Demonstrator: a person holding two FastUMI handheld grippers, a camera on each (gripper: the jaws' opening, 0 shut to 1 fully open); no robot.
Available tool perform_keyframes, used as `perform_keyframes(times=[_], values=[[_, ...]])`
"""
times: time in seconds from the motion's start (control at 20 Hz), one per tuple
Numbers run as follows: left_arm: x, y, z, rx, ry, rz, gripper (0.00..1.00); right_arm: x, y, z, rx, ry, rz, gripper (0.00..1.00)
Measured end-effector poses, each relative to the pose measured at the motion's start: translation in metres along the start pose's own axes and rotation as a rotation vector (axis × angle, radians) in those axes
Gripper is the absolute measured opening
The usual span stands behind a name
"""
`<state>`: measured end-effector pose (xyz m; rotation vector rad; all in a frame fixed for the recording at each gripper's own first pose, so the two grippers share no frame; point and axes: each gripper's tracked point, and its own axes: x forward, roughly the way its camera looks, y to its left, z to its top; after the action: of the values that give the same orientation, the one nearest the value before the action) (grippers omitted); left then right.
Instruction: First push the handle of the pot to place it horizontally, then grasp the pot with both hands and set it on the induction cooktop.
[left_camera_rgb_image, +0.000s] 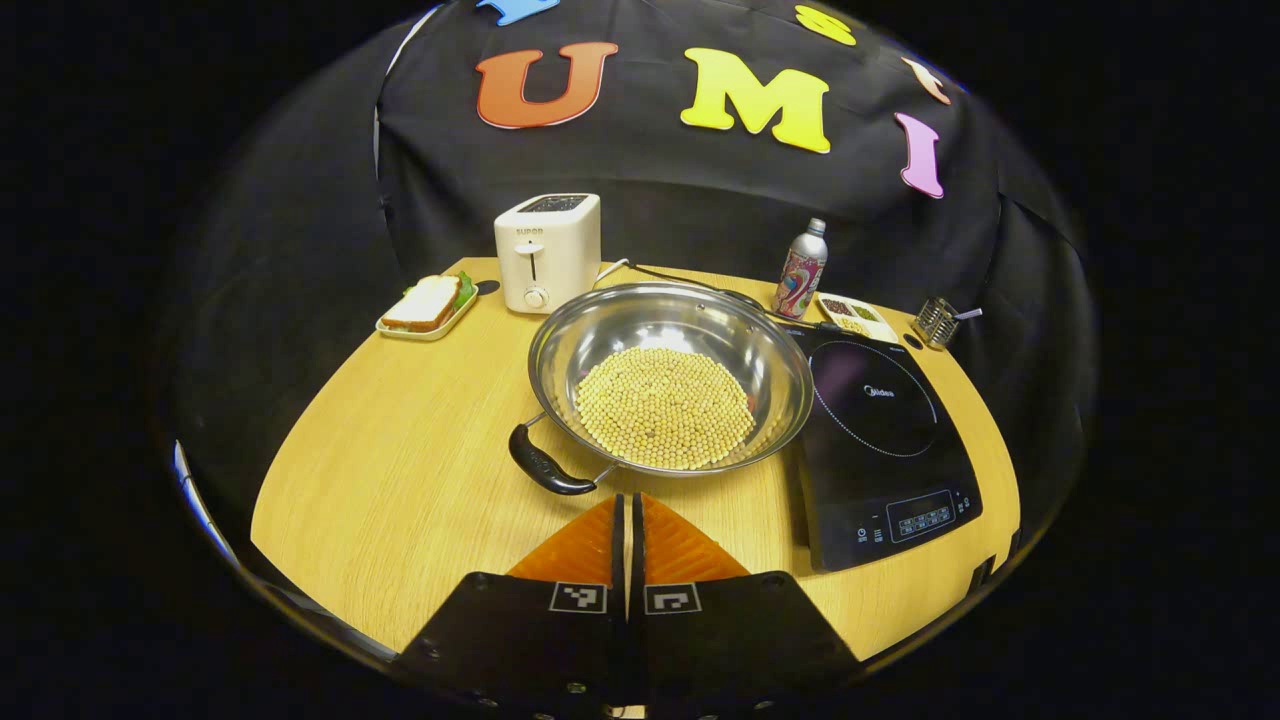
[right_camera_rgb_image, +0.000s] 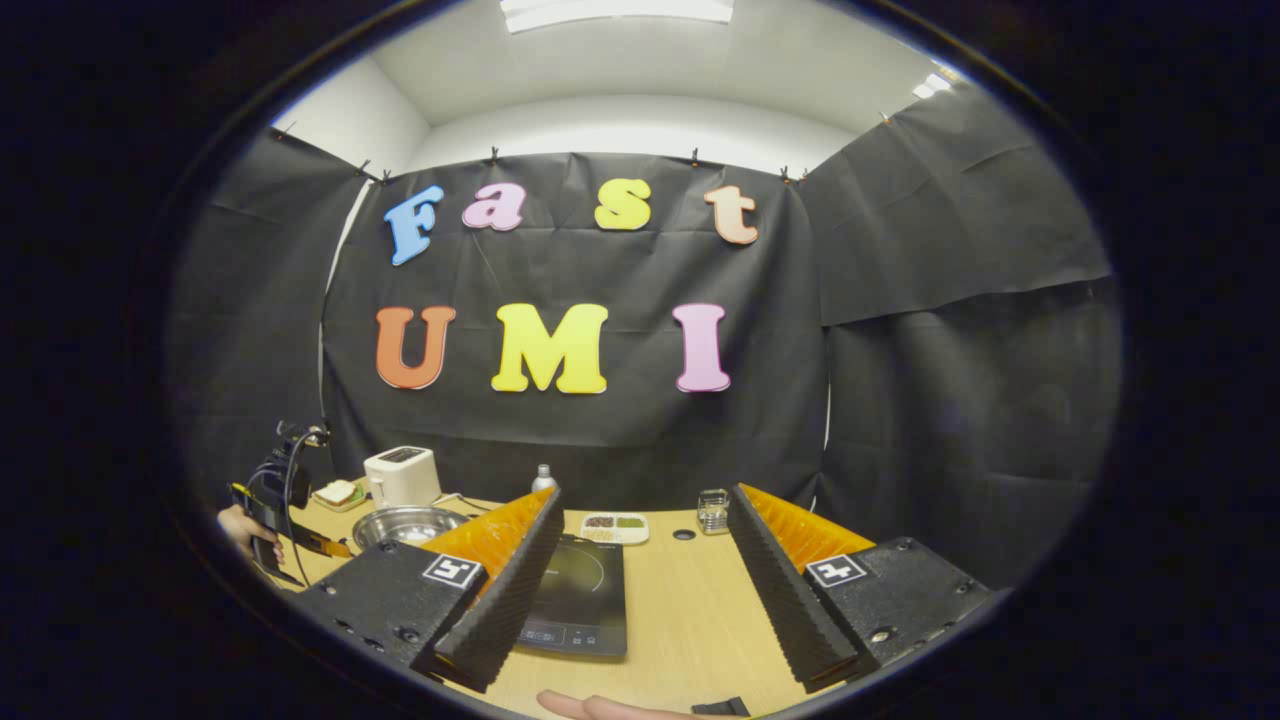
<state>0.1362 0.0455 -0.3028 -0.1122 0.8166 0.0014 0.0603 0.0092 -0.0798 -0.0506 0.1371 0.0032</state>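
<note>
A steel pot (left_camera_rgb_image: 640, 320) holding soybeans (left_camera_rgb_image: 665, 405) stands mid-table, just left of the black induction cooktop (left_camera_rgb_image: 880, 440). Its black handle (left_camera_rgb_image: 545, 465) sticks out at the near left, angled toward me. My left gripper (left_camera_rgb_image: 628, 503) is shut with nothing in it, its tips just short of the pot's near rim and right of the handle. The right gripper (right_camera_rgb_image: 645, 492) is held high and open, nothing between its fingers, above the cooktop (right_camera_rgb_image: 580, 590). In the right gripper view the pot (right_camera_rgb_image: 385, 520) lies at the far left, next to the left gripper (right_camera_rgb_image: 330, 547), which a hand (right_camera_rgb_image: 238, 528) holds.
A white toaster (left_camera_rgb_image: 548, 250) and a sandwich on a plate (left_camera_rgb_image: 428, 305) stand at the back left. A bottle (left_camera_rgb_image: 801, 270), a small food tray (left_camera_rgb_image: 856, 316) and a metal holder (left_camera_rgb_image: 937, 321) line the back right. The wooden table (left_camera_rgb_image: 400, 480) has bare space front left.
</note>
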Motion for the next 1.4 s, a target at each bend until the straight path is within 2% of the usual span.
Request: perform_keyframes(times=[0.25, 0.3, 0.35, 0.4, 0.45, 0.55, 0.6, 0.7, 0.75, 0.9, 0.95, 1.0, 1.15, 1.2, 1.25, 1.3, 1.35, 1.4], values=[[0.026, -0.001, -0.009, -0.007, 0.069, -0.004, 0.00, 0.019, -0.001, -0.006, -0.016, 0.029, -0.006, 1.00], [0.030, 0.002, -0.011, 0.000, 0.084, 0.007, 0.11, 0.024, -0.001, -0.006, -0.019, 0.035, -0.009, 1.00], [0.034, 0.008, -0.010, 0.003, 0.096, 0.026, 0.00, 0.028, -0.002, -0.008, -0.022, 0.041, -0.011, 1.00], [0.039, 0.010, -0.011, -0.002, 0.110, 0.036, 0.10, 0.032, -0.003, -0.008, -0.025, 0.046, -0.010, 1.00], [0.044, 0.011, -0.012, -0.007, 0.127, 0.038, 0.00, 0.037, -0.002, -0.008, -0.023, 0.044, -0.007, 1.00], [0.051, 0.013, -0.011, -0.019, 0.136, 0.034, 0.00, 0.047, -0.002, -0.004, -0.012, 0.036, 0.006, 1.00], [0.050, 0.012, -0.008, -0.020, 0.141, 0.025, 0.11, 0.051, -0.002, -0.004, -0.008, 0.033, 0.007, 1.00], [0.054, 0.014, -0.005, -0.012, 0.148, 0.017, 0.11, 0.057, -0.002, -0.003, -0.005, 0.026, 0.006, 1.00], [0.056, 0.018, -0.005, -0.006, 0.154, 0.022, 0.00, 0.060, 0.000, -0.005, -0.005, 0.028, 0.007, 1.00], [0.061, 0.031, -0.006, -0.006, 0.168, 0.042, 0.00, 0.069, 0.006, -0.012, 0.002, 0.047, 0.015, 1.00], [0.063, 0.034, -0.004, -0.009, 0.164, 0.047, 0.11, 0.072, 0.008, -0.014, 0.009, 0.049, 0.015, 1.00], [0.065, 0.039, -0.003, -0.012, 0.159, 0.053, 0.00, 0.075, 0.008, -0.013, 0.025, 0.048, 0.010, 1.00], [0.071, 0.051, 0.002, 0.018, 0.154, 0.075, 0.00, 0.084, 0.010, -0.018, 0.037, 0.067, -0.001, 1.00], [0.072, 0.054, 0.003, 0.035, 0.156, 0.083, 0.10, 0.086, 0.011, -0.017, 0.027, 0.070, -0.006, 1.00], [0.074, 0.058, 0.005, 0.047, 0.153, 0.091, 0.00, 0.088, 0.010, -0.018, 0.021, 0.070, -0.011, 1.00], [0.077, 0.061, 0.007, 0.055, 0.151, 0.096, 0.10, 0.090, 0.011, -0.017, 0.022, 0.069, -0.010, 1.00], [0.079, 0.065, 0.009, 0.053, 0.149, 0.099, 0.00, 0.092, 0.014, -0.016, 0.027, 0.065, -0.007, 1.00], [0.081, 0.069, 0.008, 0.046, 0.155, 0.102, 0.00, 0.094, 0.017, -0.016, 0.026, 0.066, -0.006, 1.00]])
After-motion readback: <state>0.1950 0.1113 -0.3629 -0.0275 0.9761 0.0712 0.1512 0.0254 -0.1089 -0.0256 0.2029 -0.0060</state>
